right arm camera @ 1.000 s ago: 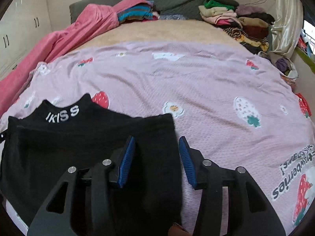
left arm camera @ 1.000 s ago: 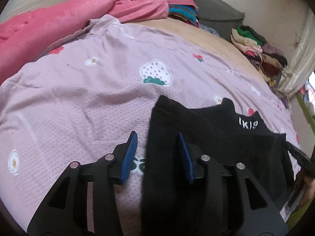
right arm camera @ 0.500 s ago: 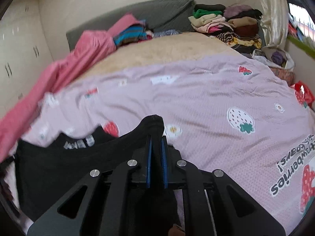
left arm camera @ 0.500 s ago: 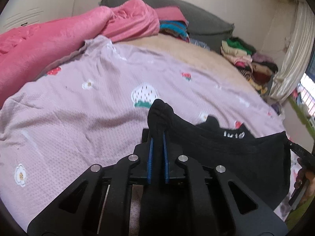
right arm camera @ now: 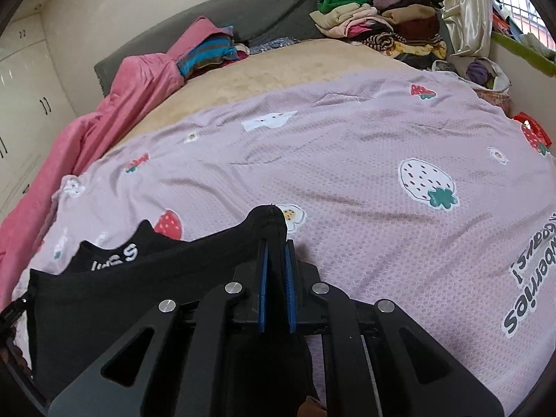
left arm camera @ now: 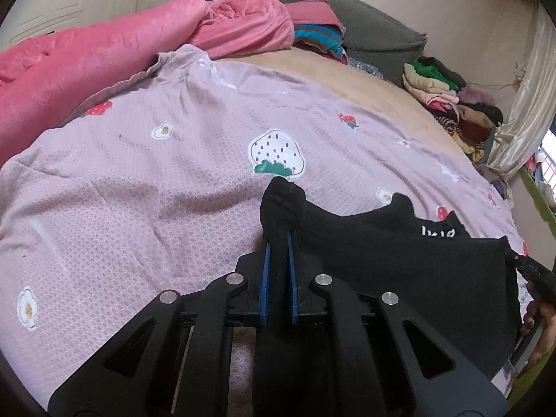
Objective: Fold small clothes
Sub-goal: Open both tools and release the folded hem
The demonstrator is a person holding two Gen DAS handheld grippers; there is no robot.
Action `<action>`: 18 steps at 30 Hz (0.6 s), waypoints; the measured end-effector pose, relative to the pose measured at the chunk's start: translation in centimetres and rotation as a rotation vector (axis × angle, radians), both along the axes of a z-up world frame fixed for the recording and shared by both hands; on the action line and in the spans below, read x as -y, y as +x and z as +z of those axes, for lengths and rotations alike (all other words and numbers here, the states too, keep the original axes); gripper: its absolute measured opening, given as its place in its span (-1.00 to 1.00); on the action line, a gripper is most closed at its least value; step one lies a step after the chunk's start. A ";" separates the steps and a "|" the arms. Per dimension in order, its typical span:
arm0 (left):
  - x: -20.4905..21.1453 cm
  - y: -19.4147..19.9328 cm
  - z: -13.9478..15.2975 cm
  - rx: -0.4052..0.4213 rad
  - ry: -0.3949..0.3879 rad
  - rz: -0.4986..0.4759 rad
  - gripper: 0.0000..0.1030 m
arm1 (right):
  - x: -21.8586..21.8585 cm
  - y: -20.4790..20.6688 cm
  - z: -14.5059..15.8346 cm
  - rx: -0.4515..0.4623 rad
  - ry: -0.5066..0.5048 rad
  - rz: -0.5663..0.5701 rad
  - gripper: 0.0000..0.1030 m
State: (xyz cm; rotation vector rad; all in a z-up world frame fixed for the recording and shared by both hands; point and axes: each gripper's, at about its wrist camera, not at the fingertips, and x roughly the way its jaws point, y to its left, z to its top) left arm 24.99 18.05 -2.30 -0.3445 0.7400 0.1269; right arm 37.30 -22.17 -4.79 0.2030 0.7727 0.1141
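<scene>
Stretching between both tongs, left tongs (left arm camera: 278, 243) and right tongs (right arm camera: 277, 253), black garment (left arm camera: 399, 253).

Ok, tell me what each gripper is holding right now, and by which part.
Both hold the black garment: the left gripper pinches its left corner, the right gripper its right corner, fabric bunched between the fingers.

A wide bed (right arm camera: 299, 66) carries everything. A lilac sheet (left arm camera: 173, 180) printed with strawberries and daisies covers its near part; beyond the sheet lies bare tan bedding (right arm camera: 278, 69). A pink blanket (left arm camera: 87, 59) is heaped along the sheet's left edge. A black garment (right arm camera: 121, 288) lies on the sheet's near edge, partly lifted. Past the sheet, striped cloth (right arm camera: 205, 52) rests by the grey headboard (right arm camera: 243, 10), and a pile of clothes (right arm camera: 378, 24), perhaps folded, fills the far right corner.
</scene>
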 end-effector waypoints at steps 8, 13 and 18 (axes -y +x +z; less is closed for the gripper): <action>1.0 -0.4 0.4 0.000 0.081 -0.012 -0.88 | -0.8 -0.4 -0.6 -0.001 -0.076 -0.007 -0.84; 1.1 -0.5 0.2 -0.020 0.091 -0.011 -0.87 | -0.8 -0.5 -0.5 0.002 -0.097 -0.016 -0.84; 1.2 -0.7 0.2 -0.031 0.099 -0.008 -0.81 | -1.1 -0.6 -0.7 -0.009 -0.145 -0.017 -0.82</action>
